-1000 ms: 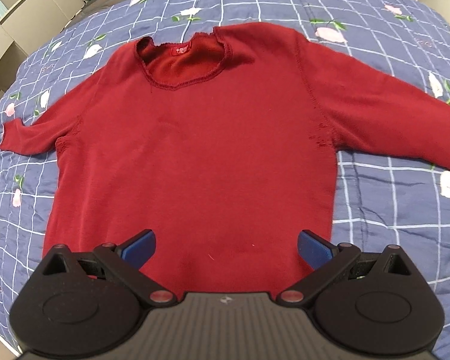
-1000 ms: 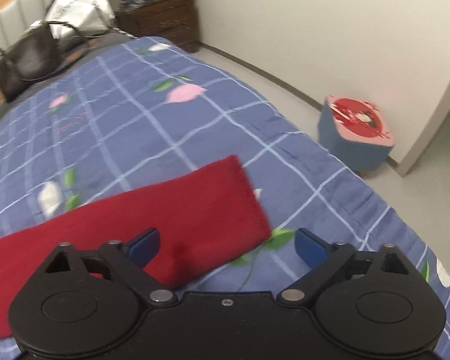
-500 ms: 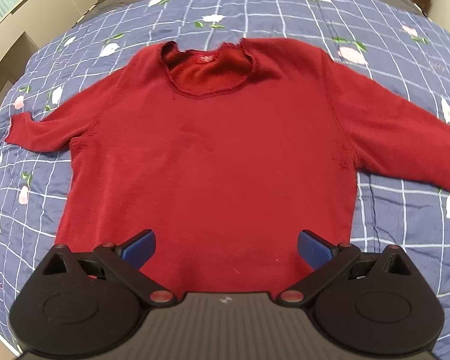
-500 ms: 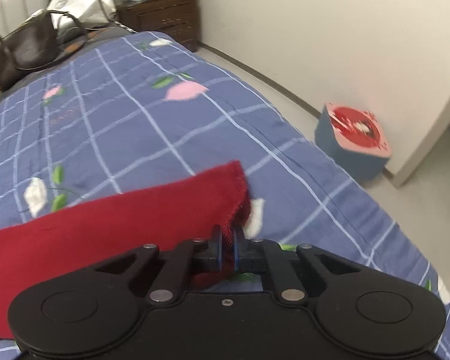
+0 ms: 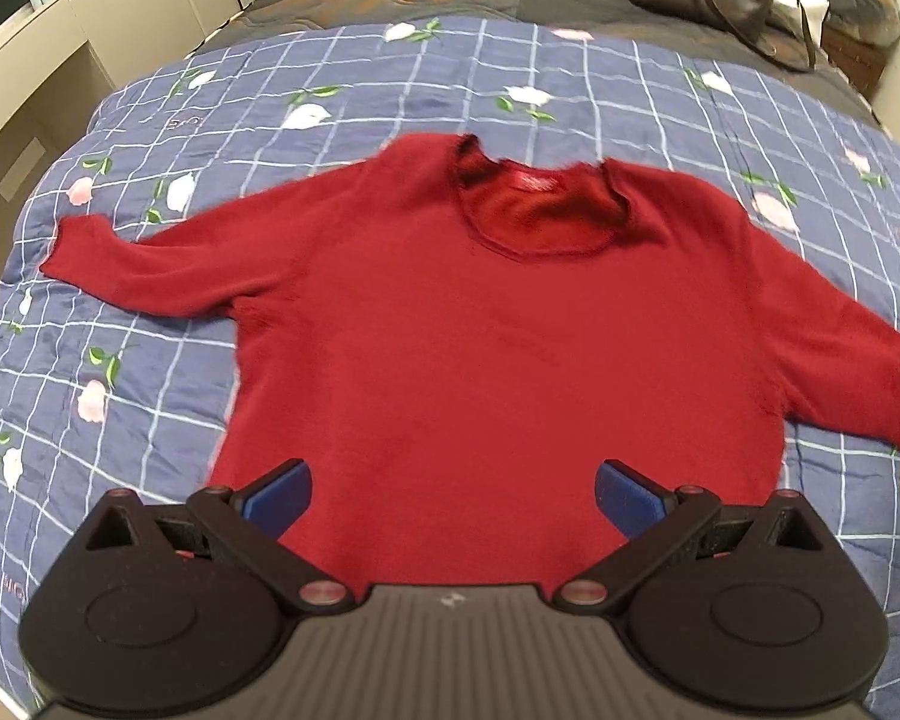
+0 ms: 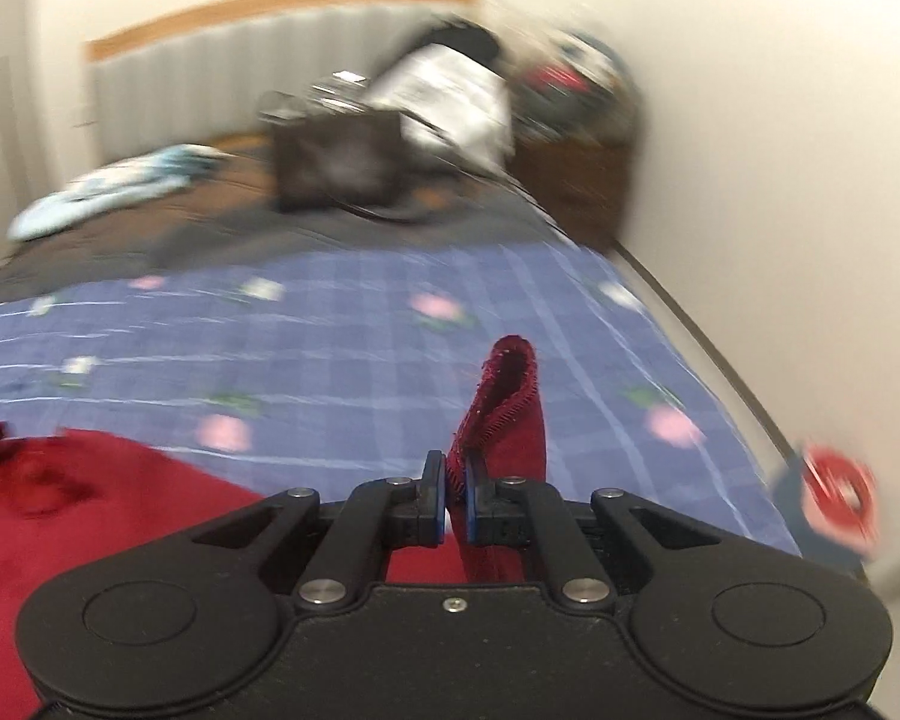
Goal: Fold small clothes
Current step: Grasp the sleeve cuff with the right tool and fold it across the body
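Red sweater (image 5: 498,348) spread flat on quilt (image 5: 150,360), left gripper (image 5: 453,495) above its hem with jaws wide and empty, right gripper (image 6: 456,495) clamped on cuff (image 6: 507,402), cuff lifted off quilt.

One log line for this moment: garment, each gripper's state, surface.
red sweater flat on checked quilt | right hand-held gripper shut on sleeve cuff, lifted | left hand-held gripper open over hem

Fuzzy matt red knit sweater (image 5: 498,348); soft quilted cloth bedspread (image 5: 150,396); matt black plastic tongs (image 6: 456,495) with blue pads.
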A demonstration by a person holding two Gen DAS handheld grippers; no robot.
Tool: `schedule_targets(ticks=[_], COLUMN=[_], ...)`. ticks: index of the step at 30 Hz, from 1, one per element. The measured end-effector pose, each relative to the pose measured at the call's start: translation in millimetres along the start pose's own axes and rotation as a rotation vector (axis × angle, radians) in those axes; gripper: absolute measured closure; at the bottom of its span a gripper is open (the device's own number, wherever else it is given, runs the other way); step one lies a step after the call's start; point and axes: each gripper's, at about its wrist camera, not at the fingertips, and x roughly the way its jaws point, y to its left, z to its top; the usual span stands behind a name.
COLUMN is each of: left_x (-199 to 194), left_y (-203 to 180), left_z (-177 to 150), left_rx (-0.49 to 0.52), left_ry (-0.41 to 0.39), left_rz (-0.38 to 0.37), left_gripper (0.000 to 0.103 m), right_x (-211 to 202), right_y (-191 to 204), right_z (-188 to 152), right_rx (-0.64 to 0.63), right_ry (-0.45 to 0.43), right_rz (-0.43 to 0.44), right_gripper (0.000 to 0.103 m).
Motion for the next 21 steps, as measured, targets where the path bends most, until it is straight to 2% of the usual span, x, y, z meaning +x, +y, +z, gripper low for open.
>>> schedule_targets(ticks=[5,9,15,21], left_x=[-1,4,17,37], left_y=[58,112,183,248], left_z=[5,11,14,7], left_rx=[-0.012,-0.034,-0.071,-0.136], left_ry=[-0.014,-0.02,-0.037,-0.026], left_rz=[-0.007,0.004,0.047,0.065], left_gripper=[0.0,0.0,0.0,0.0], right_x=[-21,-20,-4,22], right_y=[97,180,299,388], right_z=[21,22,4,-28], right_rx=[-0.055,-0.093,-0.141,-0.182], right_ry=[-0.035,-0.03,0.0,0.059], right_rz=[0.085,0.129,0.201,0.243], right_gripper=[0.097,0.097,0.097,0.097])
